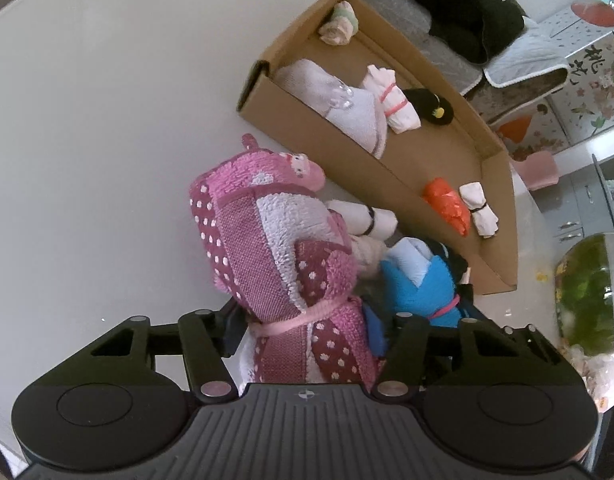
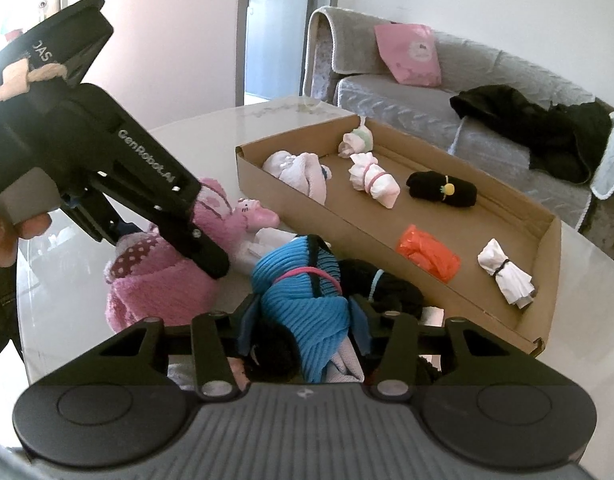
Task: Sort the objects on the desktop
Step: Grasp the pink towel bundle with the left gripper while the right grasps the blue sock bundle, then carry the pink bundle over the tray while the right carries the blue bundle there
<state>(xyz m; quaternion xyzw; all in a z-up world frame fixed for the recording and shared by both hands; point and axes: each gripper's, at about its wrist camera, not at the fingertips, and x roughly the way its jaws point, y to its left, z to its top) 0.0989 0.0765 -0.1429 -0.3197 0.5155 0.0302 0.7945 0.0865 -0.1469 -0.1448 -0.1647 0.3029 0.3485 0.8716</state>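
A pink polka-dot towel bundle [image 1: 275,248] [image 2: 167,292], tied with a pink band, stands on the white table between the pads of my left gripper [image 1: 307,324] [image 2: 203,248], which is shut on it. To its right lies a blue knitted bundle [image 1: 419,284] [image 2: 303,276] with a pink band. My right gripper [image 2: 305,320] is shut on the blue bundle, one pad on each side. Beyond both stands a shallow cardboard box [image 1: 347,148] [image 2: 347,228] holding several rolled bundles: white, black and orange.
A white roll with a black band [image 1: 367,220] and a black bundle [image 2: 387,284] lie against the two held bundles. A glass bowl of green plants [image 1: 587,292] stands at the table's right. A grey sofa [image 2: 427,92] with a black garment [image 2: 539,128] is behind.
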